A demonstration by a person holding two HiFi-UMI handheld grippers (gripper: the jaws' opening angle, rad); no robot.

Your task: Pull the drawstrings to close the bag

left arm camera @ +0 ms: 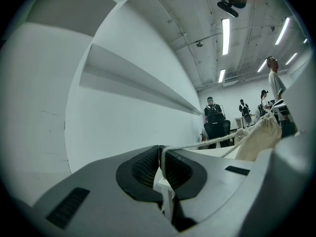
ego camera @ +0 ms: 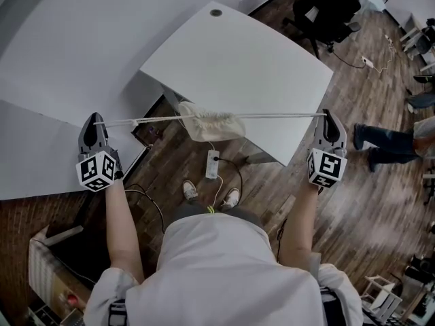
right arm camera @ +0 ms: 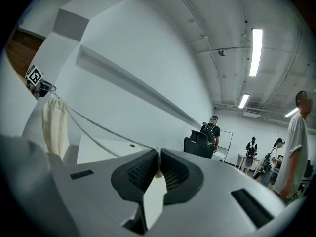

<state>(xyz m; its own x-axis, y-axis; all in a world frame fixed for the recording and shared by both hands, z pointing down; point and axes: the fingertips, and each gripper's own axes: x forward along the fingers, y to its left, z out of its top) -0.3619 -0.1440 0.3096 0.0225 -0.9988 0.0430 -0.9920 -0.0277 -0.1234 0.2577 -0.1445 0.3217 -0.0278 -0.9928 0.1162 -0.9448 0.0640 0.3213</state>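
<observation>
A cream cloth bag (ego camera: 212,125) hangs in the air between my two hands, its mouth gathered tight. White drawstrings (ego camera: 272,116) run taut from it to both sides. My left gripper (ego camera: 95,124) is shut on the left drawstring (left arm camera: 197,143), which leaves its pads toward the bag (left arm camera: 257,137). My right gripper (ego camera: 329,119) is shut on the right drawstring (right arm camera: 98,126), with the bag (right arm camera: 54,125) hanging at the far left of the right gripper view. The two grippers are held wide apart at the same height.
A white table (ego camera: 238,66) lies under and beyond the bag. A power strip (ego camera: 212,164) and cables lie on the wooden floor by my feet. A black office chair (ego camera: 326,9) stands behind the table. A person's legs (ego camera: 384,145) show at the right.
</observation>
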